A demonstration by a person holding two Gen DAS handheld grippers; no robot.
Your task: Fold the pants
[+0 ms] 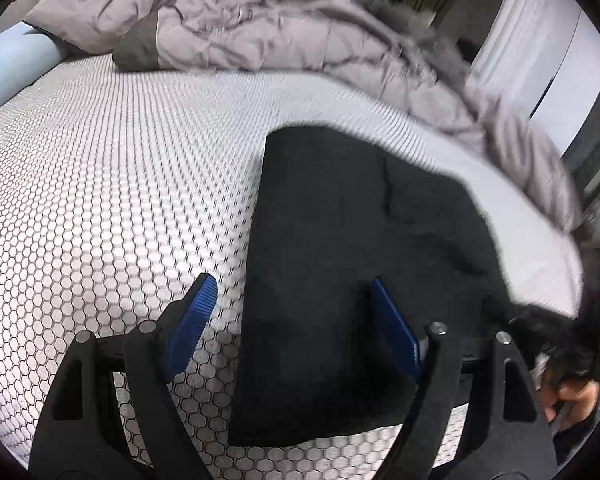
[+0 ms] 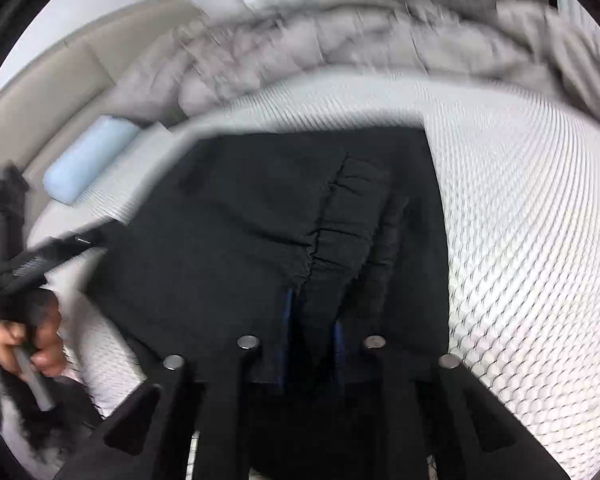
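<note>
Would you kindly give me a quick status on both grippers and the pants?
Left gripper open, straddling pants' edge. Right gripper pinching a fold of the black pants. Pants flat on bed; rumpled duvet behind, clear of them.

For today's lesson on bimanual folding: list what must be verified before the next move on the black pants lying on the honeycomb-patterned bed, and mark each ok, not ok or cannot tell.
1. Right gripper pinches the black fabric pants: ok, blue pads closed on a bunched fold.
2. Left gripper grips the pants: not ok, jaws open, straddling the near edge.
3. Pants lie flat: not ok, wrinkles gather along the seam.
4. White honeycomb-patterned mattress cover offers bare room beside the pants: ok.
5. Crumpled grey quilted duvet lies apart from the pants: ok.
6. Grip catches every layer: cannot tell.
</note>
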